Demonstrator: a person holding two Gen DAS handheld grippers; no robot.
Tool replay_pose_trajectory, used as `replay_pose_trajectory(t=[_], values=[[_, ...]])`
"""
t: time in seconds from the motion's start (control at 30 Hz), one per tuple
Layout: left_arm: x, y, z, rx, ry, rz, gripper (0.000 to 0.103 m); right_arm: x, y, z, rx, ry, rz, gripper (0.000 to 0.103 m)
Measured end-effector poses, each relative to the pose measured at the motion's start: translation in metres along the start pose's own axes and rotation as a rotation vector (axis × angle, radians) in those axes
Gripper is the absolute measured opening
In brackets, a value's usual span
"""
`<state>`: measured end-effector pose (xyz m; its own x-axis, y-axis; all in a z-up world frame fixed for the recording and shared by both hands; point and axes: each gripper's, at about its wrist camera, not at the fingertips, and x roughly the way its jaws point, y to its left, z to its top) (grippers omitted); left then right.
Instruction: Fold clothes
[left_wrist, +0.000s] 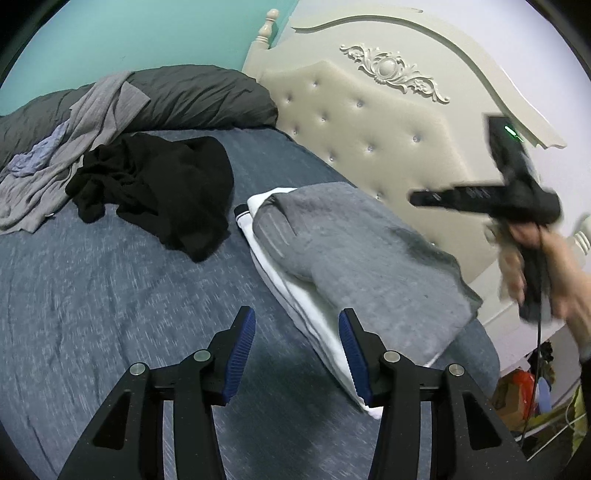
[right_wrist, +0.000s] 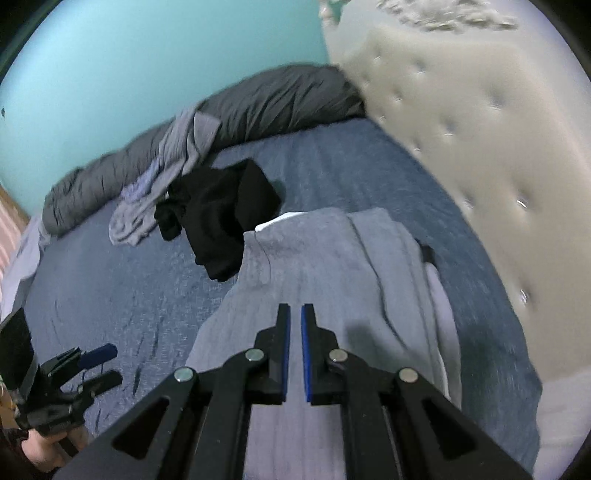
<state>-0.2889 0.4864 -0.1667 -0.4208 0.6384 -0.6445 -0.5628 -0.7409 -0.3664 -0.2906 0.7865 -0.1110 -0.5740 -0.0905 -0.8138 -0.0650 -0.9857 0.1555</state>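
A folded grey garment (left_wrist: 354, 251) lies on top of a folded white one (left_wrist: 295, 295) on the blue bed (left_wrist: 92, 295), close to the headboard. My left gripper (left_wrist: 297, 314) is open and empty, low over the sheet beside the stack's near corner. My right gripper (right_wrist: 295, 308) hovers above the grey garment (right_wrist: 314, 266) with its pads almost together and nothing between them. A crumpled black garment (left_wrist: 159, 188) lies further back. In the left wrist view the right gripper (left_wrist: 419, 197) shows blurred from the side, held by a hand (left_wrist: 565, 273).
A light grey garment (left_wrist: 74, 140) and a small bluish cloth (left_wrist: 37, 155) drape over the rolled dark grey duvet (left_wrist: 192, 92) along the teal wall. The cream tufted headboard (left_wrist: 369, 122) borders the bed on the right. Clutter (left_wrist: 517, 391) sits on the floor beyond the bed corner.
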Motion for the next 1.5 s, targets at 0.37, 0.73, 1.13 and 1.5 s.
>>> replay_pose_trajectory(t=[0.37, 0.73, 1.13, 1.5], values=[[0.014, 0.037, -0.006, 0.033, 0.006, -0.008, 0.051, 0.118, -0.012, 0.061, 0.0, 0.208, -0.124, 0.005], [0.02, 0.048, -0.023, 0.043, 0.039, -0.009, 0.051, 0.155, -0.054, 0.068, 0.116, 0.236, -0.243, 0.001], [-0.006, 0.009, -0.017, 0.065, 0.017, -0.039, 0.051, 0.038, -0.029, 0.014, 0.055, 0.11, -0.086, 0.002], [-0.042, -0.041, -0.018, 0.112, 0.014, -0.067, 0.051, -0.021, -0.031, -0.107, 0.091, 0.007, -0.071, 0.002]])
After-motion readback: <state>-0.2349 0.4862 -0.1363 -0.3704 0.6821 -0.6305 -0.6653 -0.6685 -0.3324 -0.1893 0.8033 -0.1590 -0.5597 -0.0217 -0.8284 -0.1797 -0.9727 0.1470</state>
